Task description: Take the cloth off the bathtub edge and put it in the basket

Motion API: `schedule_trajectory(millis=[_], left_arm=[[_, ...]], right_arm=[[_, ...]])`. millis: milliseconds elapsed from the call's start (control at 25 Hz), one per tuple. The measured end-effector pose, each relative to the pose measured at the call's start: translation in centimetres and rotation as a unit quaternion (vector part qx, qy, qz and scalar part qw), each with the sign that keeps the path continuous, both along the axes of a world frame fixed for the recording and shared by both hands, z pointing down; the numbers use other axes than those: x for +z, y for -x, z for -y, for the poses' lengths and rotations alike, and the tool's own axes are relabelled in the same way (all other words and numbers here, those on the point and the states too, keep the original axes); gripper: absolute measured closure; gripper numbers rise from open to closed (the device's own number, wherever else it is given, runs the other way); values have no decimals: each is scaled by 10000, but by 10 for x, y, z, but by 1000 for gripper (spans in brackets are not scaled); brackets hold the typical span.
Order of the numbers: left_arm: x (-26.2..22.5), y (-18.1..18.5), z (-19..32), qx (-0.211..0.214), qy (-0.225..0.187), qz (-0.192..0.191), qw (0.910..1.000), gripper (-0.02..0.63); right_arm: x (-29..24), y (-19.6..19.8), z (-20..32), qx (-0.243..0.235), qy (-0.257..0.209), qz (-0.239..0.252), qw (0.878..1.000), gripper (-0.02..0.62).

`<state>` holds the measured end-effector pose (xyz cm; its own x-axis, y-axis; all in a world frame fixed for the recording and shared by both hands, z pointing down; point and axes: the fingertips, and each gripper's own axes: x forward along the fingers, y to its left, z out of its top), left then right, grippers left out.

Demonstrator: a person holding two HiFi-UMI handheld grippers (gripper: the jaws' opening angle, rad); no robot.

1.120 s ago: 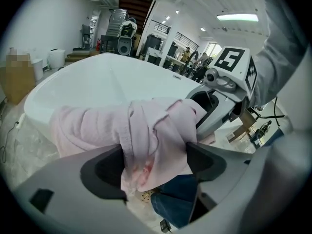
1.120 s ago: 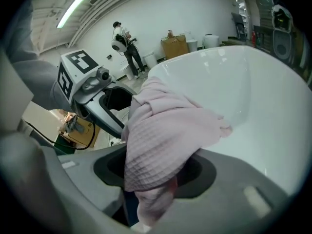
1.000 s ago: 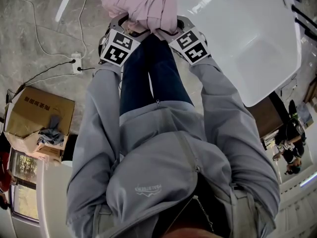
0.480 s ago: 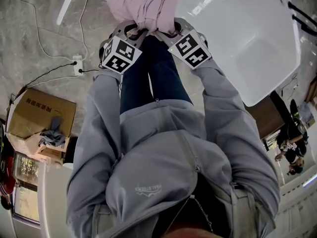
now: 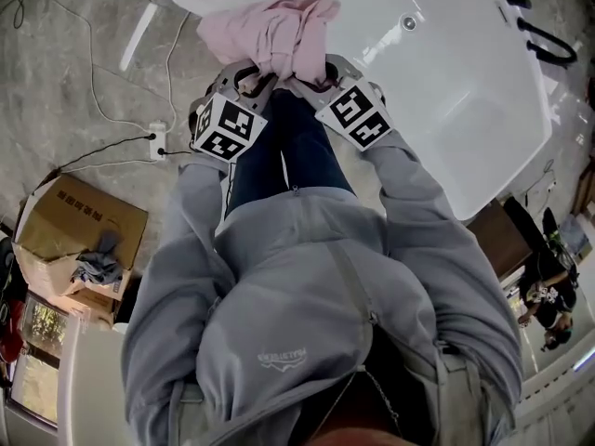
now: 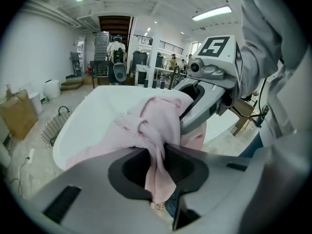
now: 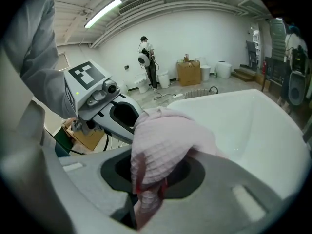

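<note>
Pinching a fold of the crumpled pale-pink waffle-weave cloth (image 5: 274, 33), the left gripper (image 5: 255, 71) has just closed its jaws; close beside it, the right gripper (image 5: 303, 74) likewise clamps the bunch, just ahead over the glossy white bathtub (image 5: 456, 91).

The pink cloth (image 5: 274, 31) was soft waffle-weave fabric; the white bathtub (image 5: 465, 110) smooth and glossy; the grey floor (image 5: 65, 82) looked like veined stone.

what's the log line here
left gripper: jaws just closing, shut on cloth | right gripper: jaws just closing, shut on cloth | cloth: bunched over bathtub | basket: not reached
</note>
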<state>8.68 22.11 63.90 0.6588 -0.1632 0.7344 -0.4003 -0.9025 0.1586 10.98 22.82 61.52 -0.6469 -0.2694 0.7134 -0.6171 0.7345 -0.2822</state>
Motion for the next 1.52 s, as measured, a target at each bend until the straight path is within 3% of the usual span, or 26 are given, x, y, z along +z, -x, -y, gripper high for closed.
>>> schedule_trajectory(millis=[400,920,1120,1520], left_arm=[[-102,23,22,-522,-693,-90,9962,526],[-212,52,35,-1180,-1508,-33,9815,526],[-239,65,40,-1569,-1746,5,9721,526],[-266,119,48,-2596,-2033,63,9441,526]], right_arm=[[-101,23,21,-476,-720,198,9961,491],[-209,51,34,-1025,-1470,533,9824,491],[-236,64,40,-1326,-1666,750,9742,491],[-262,116,53,-2155,-1973,1018,9509,491]])
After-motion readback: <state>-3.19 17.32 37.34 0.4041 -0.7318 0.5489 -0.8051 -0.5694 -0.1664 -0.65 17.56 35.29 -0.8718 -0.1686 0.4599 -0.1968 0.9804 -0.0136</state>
